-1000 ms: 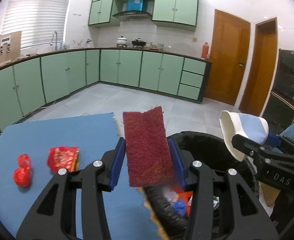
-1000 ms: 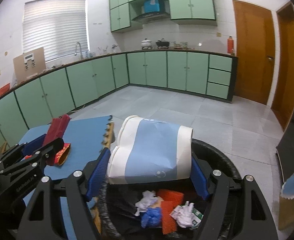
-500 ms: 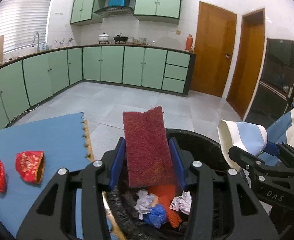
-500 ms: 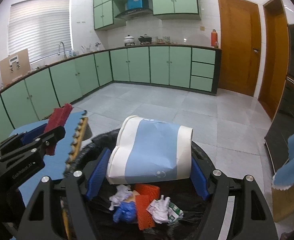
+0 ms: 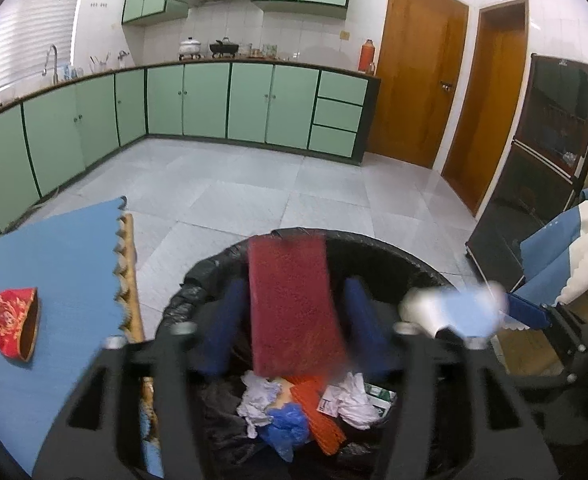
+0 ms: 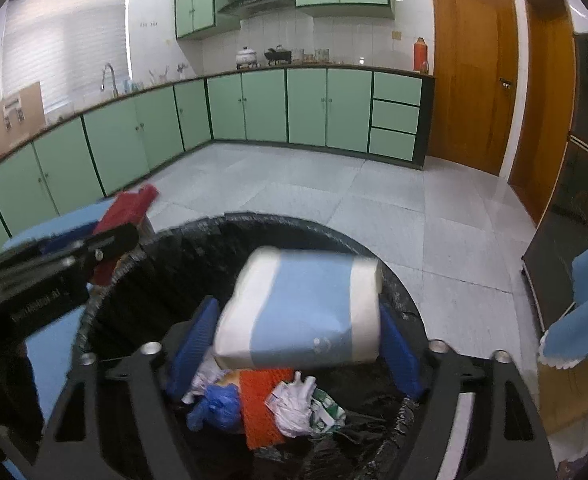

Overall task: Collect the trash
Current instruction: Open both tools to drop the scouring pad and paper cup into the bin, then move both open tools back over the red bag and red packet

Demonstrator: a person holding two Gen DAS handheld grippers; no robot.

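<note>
With both jaws just opened wide, left gripper [image 5: 294, 326] frees the light, limp dark-red scouring pad [image 5: 296, 304] and right gripper [image 6: 299, 340] the soft blue-and-white tissue pack [image 6: 300, 314] over the black-lined bin [image 6: 198, 240].

The scouring pad [image 5: 294, 308] looked rough and fibrous – matt dark red. The bin liner [image 6: 254, 240] was glossy, crinkled black plastic. The blue-and-white packet [image 6: 302, 312] seemed smooth, the floor tiles [image 5: 222, 184] faintly shiny, the doors [image 6: 470, 76] varnished wood.
</note>
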